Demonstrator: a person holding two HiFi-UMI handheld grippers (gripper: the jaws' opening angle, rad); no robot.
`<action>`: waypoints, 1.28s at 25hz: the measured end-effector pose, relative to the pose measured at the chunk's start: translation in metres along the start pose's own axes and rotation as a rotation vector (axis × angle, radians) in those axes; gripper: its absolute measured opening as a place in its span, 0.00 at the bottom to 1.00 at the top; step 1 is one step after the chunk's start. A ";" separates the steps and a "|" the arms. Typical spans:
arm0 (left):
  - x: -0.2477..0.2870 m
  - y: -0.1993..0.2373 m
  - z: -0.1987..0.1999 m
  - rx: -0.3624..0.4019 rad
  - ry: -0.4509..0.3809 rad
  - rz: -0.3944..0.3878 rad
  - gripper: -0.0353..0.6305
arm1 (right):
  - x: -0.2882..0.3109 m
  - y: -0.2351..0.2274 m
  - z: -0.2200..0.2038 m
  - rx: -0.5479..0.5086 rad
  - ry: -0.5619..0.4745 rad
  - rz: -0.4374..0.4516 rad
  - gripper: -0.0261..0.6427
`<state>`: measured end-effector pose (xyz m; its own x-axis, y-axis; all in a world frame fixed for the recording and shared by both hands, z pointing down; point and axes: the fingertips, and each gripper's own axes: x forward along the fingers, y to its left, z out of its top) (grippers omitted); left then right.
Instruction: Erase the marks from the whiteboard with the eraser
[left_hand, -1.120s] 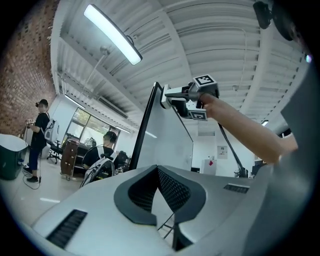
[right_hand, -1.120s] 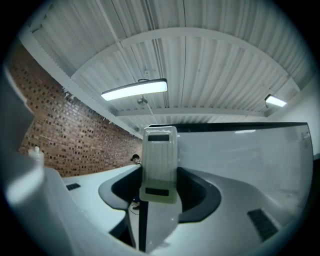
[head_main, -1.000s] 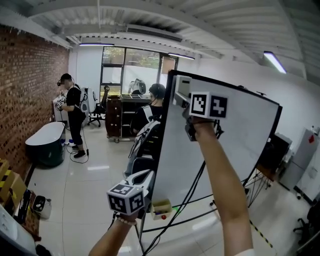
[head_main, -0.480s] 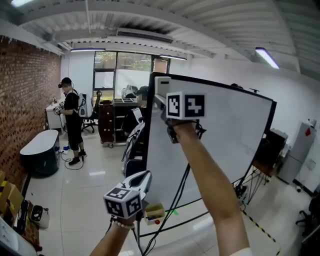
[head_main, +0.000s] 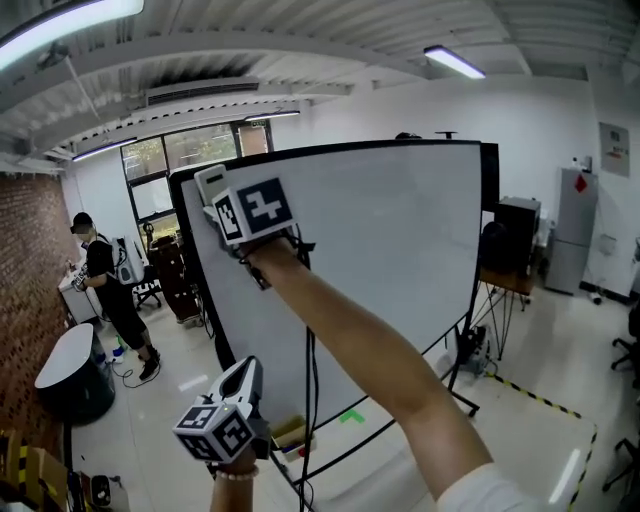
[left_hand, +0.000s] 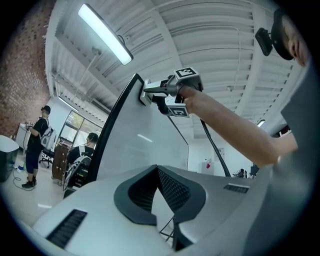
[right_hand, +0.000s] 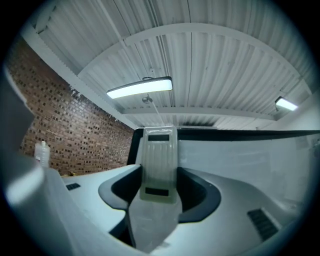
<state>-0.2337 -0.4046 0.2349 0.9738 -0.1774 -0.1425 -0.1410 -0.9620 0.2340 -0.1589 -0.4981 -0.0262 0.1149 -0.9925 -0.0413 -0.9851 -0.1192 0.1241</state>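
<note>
Between the jaws of the right gripper (right_hand: 159, 172), clamped firmly, the eraser (right_hand: 159, 147) lies against the whiteboard (head_main: 380, 260) near its top corner. Well below it, the left gripper (left_hand: 156, 172) hangs with jaws closed on nothing.

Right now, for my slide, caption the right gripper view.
Right gripper clamps the eraser at the whiteboard upper corner, brick wall at left.

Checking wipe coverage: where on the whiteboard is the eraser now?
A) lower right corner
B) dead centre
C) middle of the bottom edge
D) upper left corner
D: in the head view the right gripper holds the eraser at the upper left corner of the whiteboard.
</note>
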 end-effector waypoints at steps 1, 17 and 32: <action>0.005 -0.005 -0.001 0.002 0.000 0.008 0.04 | -0.003 -0.010 -0.001 0.002 -0.002 0.003 0.41; 0.105 -0.071 -0.034 -0.053 -0.007 0.137 0.04 | -0.047 -0.168 -0.031 0.044 0.005 0.006 0.41; 0.232 -0.120 -0.076 -0.082 0.005 0.061 0.04 | -0.076 -0.276 -0.043 0.022 -0.020 0.023 0.41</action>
<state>0.0223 -0.3143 0.2466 0.9647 -0.2340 -0.1207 -0.1853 -0.9291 0.3201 0.1097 -0.3908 -0.0143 0.0895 -0.9942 -0.0589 -0.9901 -0.0953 0.1031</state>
